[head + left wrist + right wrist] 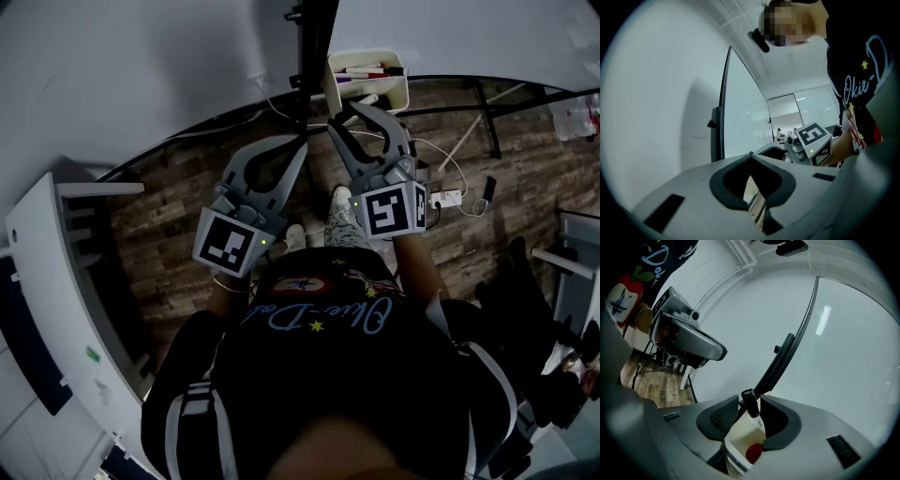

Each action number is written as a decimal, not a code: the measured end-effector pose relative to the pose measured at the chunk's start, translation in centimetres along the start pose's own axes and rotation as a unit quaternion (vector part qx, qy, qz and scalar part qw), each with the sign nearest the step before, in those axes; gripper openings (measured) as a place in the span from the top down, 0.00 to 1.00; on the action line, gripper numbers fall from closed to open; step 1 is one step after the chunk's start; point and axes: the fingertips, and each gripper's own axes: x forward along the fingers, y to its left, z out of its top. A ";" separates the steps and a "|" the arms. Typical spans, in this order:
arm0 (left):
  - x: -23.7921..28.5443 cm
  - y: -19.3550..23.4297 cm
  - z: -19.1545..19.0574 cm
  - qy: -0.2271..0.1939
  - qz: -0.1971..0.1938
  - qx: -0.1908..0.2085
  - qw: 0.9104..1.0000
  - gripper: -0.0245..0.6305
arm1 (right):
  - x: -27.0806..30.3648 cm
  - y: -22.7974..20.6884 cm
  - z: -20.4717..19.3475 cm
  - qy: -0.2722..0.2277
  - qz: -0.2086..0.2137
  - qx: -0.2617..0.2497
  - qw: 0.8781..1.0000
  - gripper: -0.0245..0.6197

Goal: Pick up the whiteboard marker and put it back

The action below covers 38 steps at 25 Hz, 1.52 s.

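Far left, a white shelf unit (pixel 42 253) stands on the wood-plank floor (pixel 169 211).

Left gripper (pixel 298 142): held level, pointing at the pale wall ahead. In the left gripper view the left gripper (pixel 751 154) has its jaw tips touching. Only floor shows through the gap behind the tips, so we record it closed and empty. The other gripper's marker cube (pixel 813 138) sits just to its right.

A black post (pixel 314 47) rises between the two grippers, on the far side.

Right gripper (pixel 343 114): tilted slightly down, with its tips at the near rim of a white box (pixel 398 92) mounted by the post. Several pens lie in that box. In the right gripper view the right gripper (pixel 749 399) has its jaws spread wide. The whiteboard marker (pixel 750 405) stands black cap up in the white box (pixel 733 437), between the two pads. There is a clear gap on its left. On its right it sits very near the pad, and we cannot confirm contact. We record the jaws as open, with no grip. A red cap (pixel 753 453) lies lower in the same box.

Further right, a power strip (pixel 448 198) lies on the floor.
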 end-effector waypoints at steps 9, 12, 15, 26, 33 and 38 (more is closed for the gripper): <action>-0.1 0.1 0.1 -0.004 0.009 -0.003 1.000 0.94 | 0.3 -0.2 0.2 -0.001 -0.003 -0.016 1.000 0.80; 0.1 0.1 0.2 -0.004 0.008 -0.001 1.000 0.94 | 0.0 -0.7 0.3 -0.003 -0.010 -0.012 1.000 0.80; 0.3 -0.1 0.3 -0.006 0.005 0.001 1.000 0.94 | -0.4 -1.4 0.4 -0.007 -0.018 0.003 1.000 0.81; 1.1 -1.0 1.0 -0.013 -0.003 0.007 1.000 0.94 | -1.5 -3.1 0.6 -0.026 -0.043 0.038 0.998 0.84; 0.9 -1.1 1.1 -0.010 -0.001 0.005 1.000 0.94 | -2.2 -4.0 0.8 -0.034 -0.053 0.063 0.996 0.84; 0.7 -1.1 1.1 -0.010 -0.002 0.005 1.000 0.94 | -2.6 -4.3 1.1 -0.039 -0.061 0.079 0.994 0.84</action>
